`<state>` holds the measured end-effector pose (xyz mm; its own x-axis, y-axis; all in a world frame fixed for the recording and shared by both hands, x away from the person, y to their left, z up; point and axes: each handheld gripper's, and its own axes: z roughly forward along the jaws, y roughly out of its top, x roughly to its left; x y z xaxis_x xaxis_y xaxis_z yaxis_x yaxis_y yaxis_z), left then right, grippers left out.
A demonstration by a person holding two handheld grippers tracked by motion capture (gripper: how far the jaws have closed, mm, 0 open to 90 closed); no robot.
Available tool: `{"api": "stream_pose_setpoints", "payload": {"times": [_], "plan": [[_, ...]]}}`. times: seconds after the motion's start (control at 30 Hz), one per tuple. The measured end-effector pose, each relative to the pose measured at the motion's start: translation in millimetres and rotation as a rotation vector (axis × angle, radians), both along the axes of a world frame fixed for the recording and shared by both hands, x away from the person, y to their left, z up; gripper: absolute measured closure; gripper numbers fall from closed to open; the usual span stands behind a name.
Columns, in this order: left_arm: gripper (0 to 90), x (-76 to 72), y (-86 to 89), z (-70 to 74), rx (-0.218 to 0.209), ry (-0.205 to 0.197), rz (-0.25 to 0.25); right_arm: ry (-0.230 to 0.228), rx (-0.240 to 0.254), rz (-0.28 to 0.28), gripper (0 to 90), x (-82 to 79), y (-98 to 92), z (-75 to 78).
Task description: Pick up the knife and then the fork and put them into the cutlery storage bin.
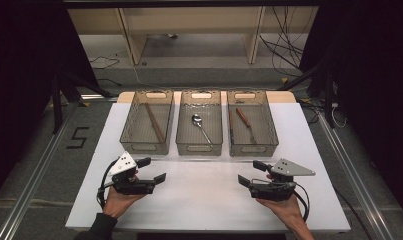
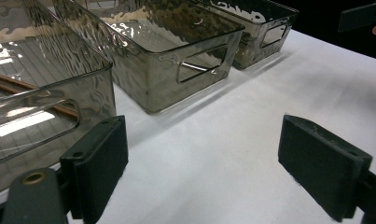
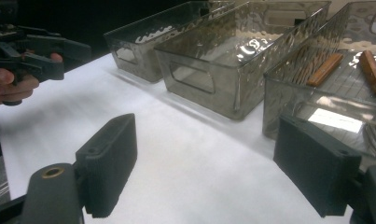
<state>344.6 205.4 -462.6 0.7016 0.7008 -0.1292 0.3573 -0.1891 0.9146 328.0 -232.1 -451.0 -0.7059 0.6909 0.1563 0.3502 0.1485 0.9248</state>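
Observation:
Three smoky clear bins stand in a row at the back of the white table point(image 1: 204, 205). The left bin point(image 1: 144, 148) holds brown chopsticks point(image 1: 154, 121), the middle bin point(image 1: 199, 148) a metal spoon point(image 1: 201, 126), and the right bin point(image 1: 253, 149) wooden-handled cutlery point(image 1: 244, 120). My left gripper point(image 1: 152, 169) rests low at the front left, open, jaws pointing right toward the bins, nothing between them point(image 2: 209, 163). My right gripper point(image 1: 251, 173) sits at the front right, open and empty point(image 3: 211, 165), jaws pointing left.
Bare white tabletop lies between the two grippers and in front of the bins. Beyond the table are a dark floor, cables point(image 1: 284, 50) and a wooden shelf frame point(image 1: 189, 30). Metal rails point(image 1: 39, 165) run along both sides.

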Motion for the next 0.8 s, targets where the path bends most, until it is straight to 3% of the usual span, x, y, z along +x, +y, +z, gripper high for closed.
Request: {"api": "stream_pose_setpoints", "payload": {"times": [0.23, 0.8], "plan": [[15.7, -4.0, 0.4, -2.1, -0.002, 0.012, -0.011, -0.003, -0.005, -0.017, 19.9, -10.9, -4.5, -9.0], [15.7, -2.6, -1.2, -3.8, 0.0, 0.014, -0.012, -0.009, 0.002, -0.048, 20.0, -8.8, -8.8, -9.9]]}}
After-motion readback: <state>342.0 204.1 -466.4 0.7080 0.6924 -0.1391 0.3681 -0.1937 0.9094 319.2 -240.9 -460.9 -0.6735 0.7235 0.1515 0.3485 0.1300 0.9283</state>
